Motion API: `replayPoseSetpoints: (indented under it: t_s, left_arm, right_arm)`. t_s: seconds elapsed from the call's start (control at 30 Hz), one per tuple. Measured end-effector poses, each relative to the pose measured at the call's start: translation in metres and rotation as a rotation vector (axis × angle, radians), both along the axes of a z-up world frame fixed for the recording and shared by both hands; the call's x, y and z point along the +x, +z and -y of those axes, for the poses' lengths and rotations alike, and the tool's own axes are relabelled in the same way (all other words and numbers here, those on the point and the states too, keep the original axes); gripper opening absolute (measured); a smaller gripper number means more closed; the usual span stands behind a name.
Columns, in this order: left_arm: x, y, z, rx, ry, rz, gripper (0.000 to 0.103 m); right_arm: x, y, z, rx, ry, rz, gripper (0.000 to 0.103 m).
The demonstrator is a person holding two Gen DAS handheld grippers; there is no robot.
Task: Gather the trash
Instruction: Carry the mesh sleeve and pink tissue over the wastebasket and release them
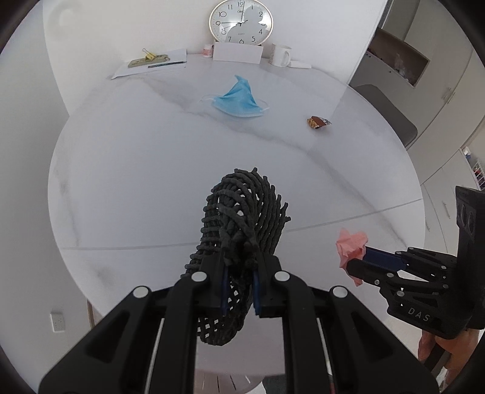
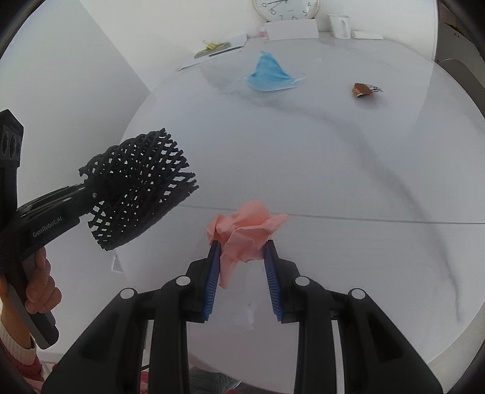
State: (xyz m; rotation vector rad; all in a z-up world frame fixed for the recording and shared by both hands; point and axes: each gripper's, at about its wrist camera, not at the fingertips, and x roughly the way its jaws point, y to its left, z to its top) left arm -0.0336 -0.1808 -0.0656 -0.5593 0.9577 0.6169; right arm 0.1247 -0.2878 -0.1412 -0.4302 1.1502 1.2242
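My left gripper [image 1: 241, 266] is shut on a black foam net sleeve [image 1: 242, 209] and holds it above the near part of the white marble table [image 1: 136, 169]. My right gripper [image 2: 242, 247] is shut on a crumpled pink paper [image 2: 245, 230], also above the table; it shows at the right of the left wrist view [image 1: 351, 247]. The net shows at the left of the right wrist view [image 2: 136, 188]. A blue face mask [image 1: 238, 98] [image 2: 268, 75] and a brown snack wrapper [image 1: 318, 121] [image 2: 363, 89] lie further back on the table.
At the back edge stand a clock [image 1: 241, 21], a white card [image 1: 238, 53], a white mug [image 1: 280, 54], and papers with a pen and binder clips [image 1: 151, 62]. Cabinets [image 1: 403, 60] stand to the right.
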Motion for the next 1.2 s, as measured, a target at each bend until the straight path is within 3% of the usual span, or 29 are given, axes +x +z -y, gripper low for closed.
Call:
replayPoseSetpoints:
  t_s: [0.27,0.5,0.67,0.93,0.97,1.07,1.2]
  left_arm:
    - [-0.111,0.0,0.056,-0.03,-0.052,-0.019,0.011]
    - [-0.174,-0.023,0.093,-0.106,-0.124,-0.061,0.011]
    - [-0.193,-0.046,0.114,-0.159,-0.17,-0.08,0.011]
    - [-0.18,-0.096,0.125,-0.278,-0.224,-0.145,0.012]
    - [-0.179,-0.1,0.125,-0.29,-0.222,-0.151,0.019]
    - [-0.174,-0.103,0.126,-0.278,-0.206,-0.17,0.058]
    - [-0.171,-0.096,0.133,-0.248,-0.23,-0.142,0.075]
  right_arm:
    - [-0.111,0.0,0.037,0.006,0.059,-0.032,0.03]
    - [-0.177,-0.015,0.061,-0.029,0.077,-0.063,0.03]
    - [-0.198,-0.015,0.072,-0.05,0.076,-0.033,0.03]
    - [-0.206,-0.014,0.098,-0.074,0.054,0.004,0.031]
    - [-0.205,-0.014,0.101,-0.076,0.051,0.005,0.031]
    - [-0.2,-0.017,0.108,-0.08,0.047,0.008,0.031]
    - [-0.196,-0.019,0.11,-0.081,0.041,0.003,0.031]
